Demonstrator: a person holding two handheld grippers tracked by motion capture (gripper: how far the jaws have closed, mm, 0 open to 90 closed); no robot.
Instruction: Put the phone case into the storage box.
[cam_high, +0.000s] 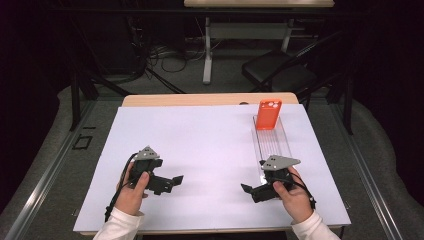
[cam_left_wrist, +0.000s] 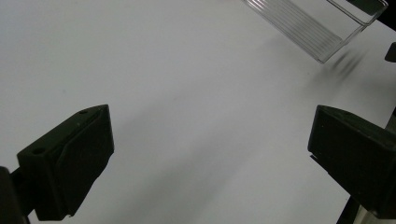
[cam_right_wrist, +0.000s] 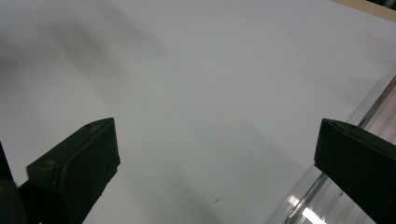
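- The orange phone case (cam_high: 268, 114) leans upright at the far end of the clear ribbed stand (cam_high: 274, 145), on the right side of the white sheet (cam_high: 200, 145). It is the thing I take the work to be about, and it sits well apart from both grippers.
- My worry is that the case is only propped. A push from one jaw before the other makes contact could tip it backward off the stand, toward the table's far edge.
- The stand looks light and see-through. From the right gripper view its edge (cam_right_wrist: 327, 186) lies just beside my right jaw, so I could clip it on the way forward and slide it, case and all.
- The right gripper (cam_high: 250, 190) rests low on the sheet, jaws spread wide and empty, next to the stand's near end.
- The left gripper (cam_high: 175, 181) is likewise spread and empty, nearer the middle. Its view catches the stand's near end (cam_left_wrist: 317, 28) ahead, so a sweep across could knock it.
- The two grippers point toward each other; reaching together risks a collision.
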